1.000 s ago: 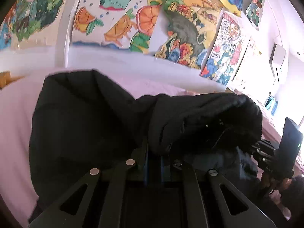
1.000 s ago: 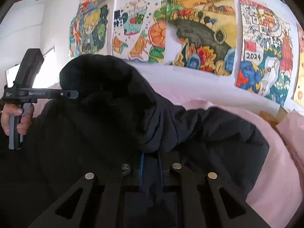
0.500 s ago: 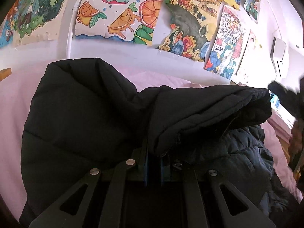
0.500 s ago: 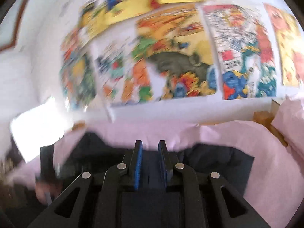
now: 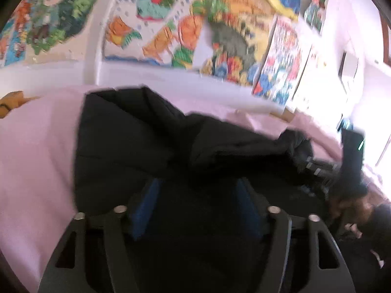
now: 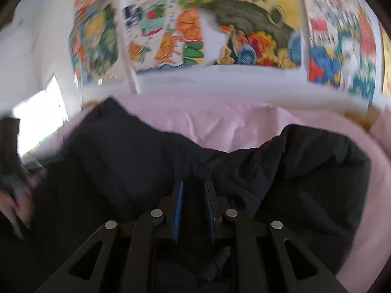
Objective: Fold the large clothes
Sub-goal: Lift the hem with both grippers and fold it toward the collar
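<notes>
Left tongs (image 5: 195, 210) opening, right tongs (image 6: 194, 205) narrow, over black jacket (image 5: 127, 141) on pink sheet (image 5: 36, 146) below painted wall (image 6: 220, 78).

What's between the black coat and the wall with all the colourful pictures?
Only pink bedsheet lies between the black coat and the picture wall. The right wrist view shows that most clearly.

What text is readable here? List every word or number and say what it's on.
No text can be read.
Wall posters: any lettering is too blurred to read.
Black jacket: no label or brand shows.
</notes>
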The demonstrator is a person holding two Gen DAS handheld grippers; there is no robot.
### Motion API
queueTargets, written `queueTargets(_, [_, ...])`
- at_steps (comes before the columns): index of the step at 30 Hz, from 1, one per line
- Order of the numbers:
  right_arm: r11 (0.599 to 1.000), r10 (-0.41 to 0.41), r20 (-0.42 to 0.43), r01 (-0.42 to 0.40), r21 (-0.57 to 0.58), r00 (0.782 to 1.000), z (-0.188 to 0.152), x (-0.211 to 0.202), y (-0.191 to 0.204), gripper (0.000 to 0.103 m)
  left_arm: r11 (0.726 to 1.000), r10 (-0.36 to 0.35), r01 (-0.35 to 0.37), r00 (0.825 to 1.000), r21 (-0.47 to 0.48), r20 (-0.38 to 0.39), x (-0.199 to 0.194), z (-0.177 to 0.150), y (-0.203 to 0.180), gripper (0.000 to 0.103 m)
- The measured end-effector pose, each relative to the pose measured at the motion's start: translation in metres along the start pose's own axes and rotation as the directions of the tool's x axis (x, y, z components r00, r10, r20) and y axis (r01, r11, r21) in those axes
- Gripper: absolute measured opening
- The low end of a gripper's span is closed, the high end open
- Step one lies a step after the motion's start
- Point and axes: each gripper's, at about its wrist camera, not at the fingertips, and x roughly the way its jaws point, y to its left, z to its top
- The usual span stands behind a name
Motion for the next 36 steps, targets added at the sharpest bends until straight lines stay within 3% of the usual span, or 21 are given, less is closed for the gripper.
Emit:
queueTargets(2, [0.997,-0.045,0.012,0.045,-0.063,0.999,-0.007,-0.002,0.009,0.017,0.999,0.014,-0.012,0.998,-0.029,0.056,-0.011,0.008,-0.001,0.073])
queueTargets(4, [0.993,-0.073,0.033,0.076,-0.088,0.997,-0.013,-0.002,0.013,0.017,0.998,0.05,-0.046,0.996,-0.047,0.072,-0.007,0.022,-0.006,0.073])
queueTargets(10, [0.973,-0.152,0.062,0.161,-0.168,0.986,-0.023,0.003,0.028,0.017,0.988,0.154,-0.154,0.988,0.006,0.002,0.068,0.065,-0.025,0.073])
queueTargets(12, [0.972,-0.153,0.06,0.161,-0.17,0.986,-0.026,0.005,0.028,0.017,0.972,0.235,-0.234,0.972,0.036,-0.029,0.09,0.06,-0.019,0.073])
queueTargets(15, [0.982,-0.122,0.046,0.128,-0.139,0.991,-0.026,0.005,0.021,0.017,0.976,0.217,-0.217,0.975,0.003,-0.055,0.105,0.033,0.005,0.075])
queueTargets(19, [0.985,-0.091,0.029,0.094,-0.143,0.995,-0.027,0.008,0.021,0.017,0.96,0.272,-0.268,0.961,0.085,-0.043,0.109,0.004,0.005,0.076])
queueTargets(26, [0.99,-0.07,0.019,0.072,-0.119,0.997,-0.034,0.016,0.019,0.017,0.954,0.285,-0.282,0.958,0.105,-0.016,0.112,-0.006,0.004,0.076])
queueTargets(32, [0.991,-0.103,-0.04,0.099,-0.091,0.994,-0.038,0.059,0.009,0.016,0.932,0.342,-0.335,0.939,0.141,-0.027,0.139,-0.01,0.004,0.078])
queueTargets(36, [0.991,-0.096,-0.013,0.094,-0.091,0.995,-0.038,0.049,0.01,0.016,0.945,0.308,-0.305,0.951,0.118,-0.01,0.126,-0.01,0.006,0.077])
